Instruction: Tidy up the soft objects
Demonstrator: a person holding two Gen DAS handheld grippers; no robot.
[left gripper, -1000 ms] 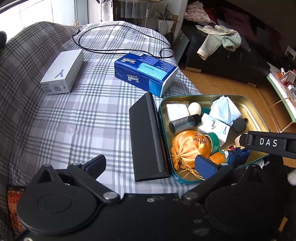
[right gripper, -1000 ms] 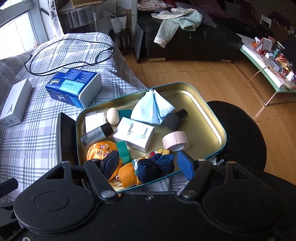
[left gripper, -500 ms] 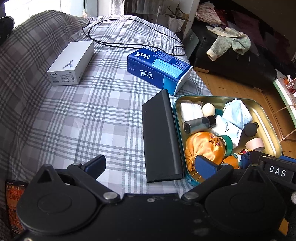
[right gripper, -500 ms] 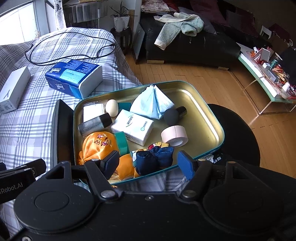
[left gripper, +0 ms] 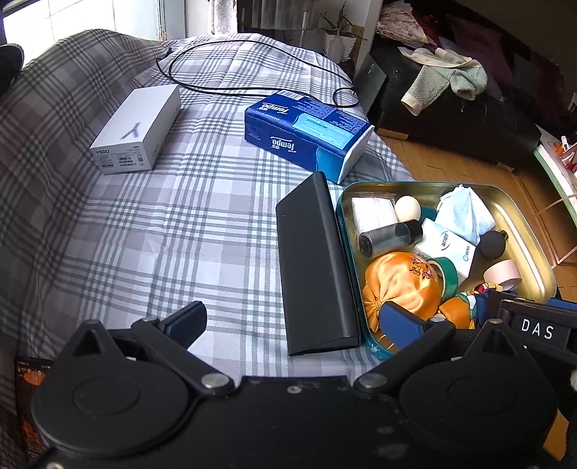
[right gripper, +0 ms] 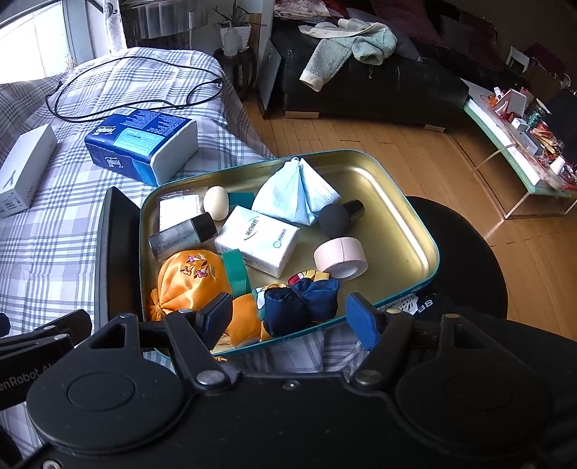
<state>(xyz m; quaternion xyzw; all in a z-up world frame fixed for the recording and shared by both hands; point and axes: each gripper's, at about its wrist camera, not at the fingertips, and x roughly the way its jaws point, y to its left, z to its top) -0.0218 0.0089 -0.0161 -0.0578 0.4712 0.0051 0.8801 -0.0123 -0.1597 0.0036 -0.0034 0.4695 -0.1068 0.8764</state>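
Right claw (right gripper: 288,317) spread, holding nothing | navy fabric bundle (right gripper: 301,299) lies between its pads, at near edge of gold tin tray (right gripper: 404,216) on checked bed (left gripper: 144,234) | left claw (left gripper: 294,323) spread above bed, orange satin pouch (left gripper: 400,285) beside its right pad.

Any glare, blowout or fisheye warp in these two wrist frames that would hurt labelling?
Left wrist view: window at top left blown out; strong barrel bend in the plaid bedcover; white box print slightly soft. Right wrist view: window also overexposed, bright reflections on the tin tray inner wall and wooden floor; tray contents sharp.
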